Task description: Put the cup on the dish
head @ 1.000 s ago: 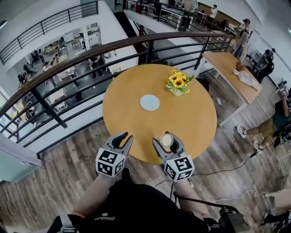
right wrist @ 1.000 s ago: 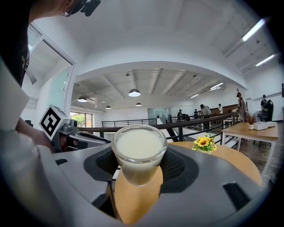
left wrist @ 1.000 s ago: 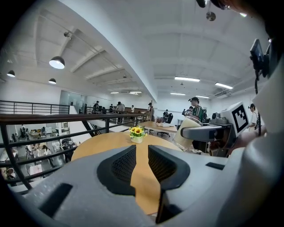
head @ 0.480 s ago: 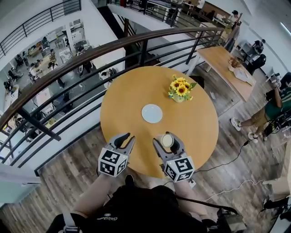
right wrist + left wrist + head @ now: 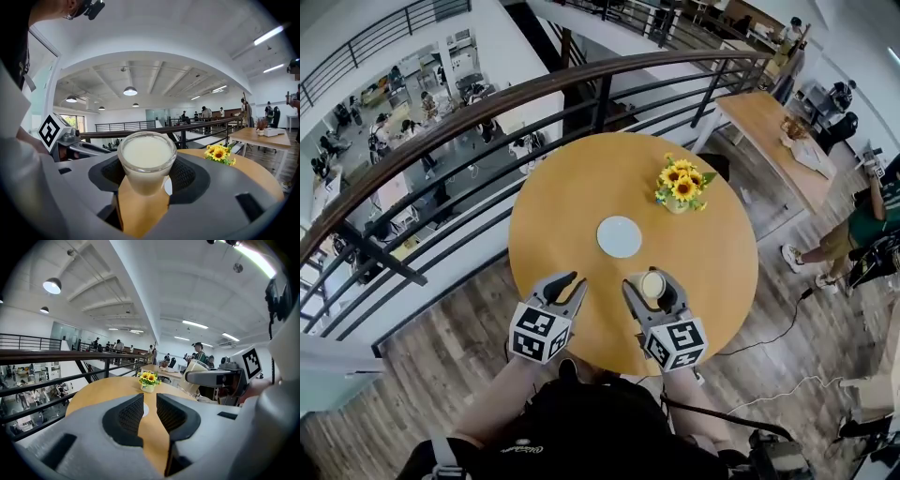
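Observation:
A clear cup (image 5: 652, 285) of pale milky drink sits between the jaws of my right gripper (image 5: 650, 289), which is shut on it above the near edge of the round wooden table (image 5: 562, 187). The right gripper view shows the cup (image 5: 146, 161) upright and clamped at its sides. A small pale round dish (image 5: 620, 236) lies flat at the table's middle, beyond the cup. My left gripper (image 5: 565, 286) hovers at the table's near edge, left of the cup. Its jaws stand slightly apart with nothing between them (image 5: 149, 414).
A small pot of sunflowers (image 5: 681, 186) stands on the table to the right of the dish. A dark metal railing (image 5: 469, 112) curves behind the table, with an open lower floor beyond. A second wooden table (image 5: 773, 141) stands at the right, and a person stands near it.
The view has shifted a little; both grippers keep their places at the table's near edge, and the cup stays in the right gripper.

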A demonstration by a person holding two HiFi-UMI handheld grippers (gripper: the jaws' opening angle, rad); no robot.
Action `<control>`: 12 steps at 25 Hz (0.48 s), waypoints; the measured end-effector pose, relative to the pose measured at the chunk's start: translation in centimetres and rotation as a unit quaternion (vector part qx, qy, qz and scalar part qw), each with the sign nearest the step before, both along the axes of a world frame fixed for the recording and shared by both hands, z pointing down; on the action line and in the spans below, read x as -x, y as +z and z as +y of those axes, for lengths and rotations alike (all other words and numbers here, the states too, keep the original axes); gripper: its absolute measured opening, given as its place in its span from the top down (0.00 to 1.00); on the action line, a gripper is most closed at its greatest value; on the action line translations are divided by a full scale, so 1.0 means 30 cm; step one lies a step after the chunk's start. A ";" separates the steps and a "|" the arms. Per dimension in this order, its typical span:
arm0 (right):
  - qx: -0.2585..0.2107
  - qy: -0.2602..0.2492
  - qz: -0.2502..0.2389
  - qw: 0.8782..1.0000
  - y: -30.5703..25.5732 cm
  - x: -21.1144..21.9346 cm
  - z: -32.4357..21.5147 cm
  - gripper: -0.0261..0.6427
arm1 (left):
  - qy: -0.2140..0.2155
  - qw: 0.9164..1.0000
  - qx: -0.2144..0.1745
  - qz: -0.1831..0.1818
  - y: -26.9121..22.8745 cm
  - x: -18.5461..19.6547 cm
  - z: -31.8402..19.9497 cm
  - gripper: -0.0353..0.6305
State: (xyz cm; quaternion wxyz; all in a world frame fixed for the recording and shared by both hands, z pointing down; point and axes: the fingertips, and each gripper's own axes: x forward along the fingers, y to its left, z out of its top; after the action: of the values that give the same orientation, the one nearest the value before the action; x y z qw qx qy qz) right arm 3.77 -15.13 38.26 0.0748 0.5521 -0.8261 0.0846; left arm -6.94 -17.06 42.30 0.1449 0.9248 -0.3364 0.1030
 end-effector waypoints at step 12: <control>-0.018 -0.048 0.000 0.999 -0.032 -0.057 -0.094 0.58 | -0.036 0.999 -0.005 -0.015 -0.029 -0.085 -0.057 0.82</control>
State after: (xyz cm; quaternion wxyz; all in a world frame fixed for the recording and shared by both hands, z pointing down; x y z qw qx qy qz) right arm 5.48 -17.95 37.30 0.0689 0.5135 -0.8528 0.0658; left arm -4.38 -18.76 41.42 0.1387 0.9113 -0.3718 0.1095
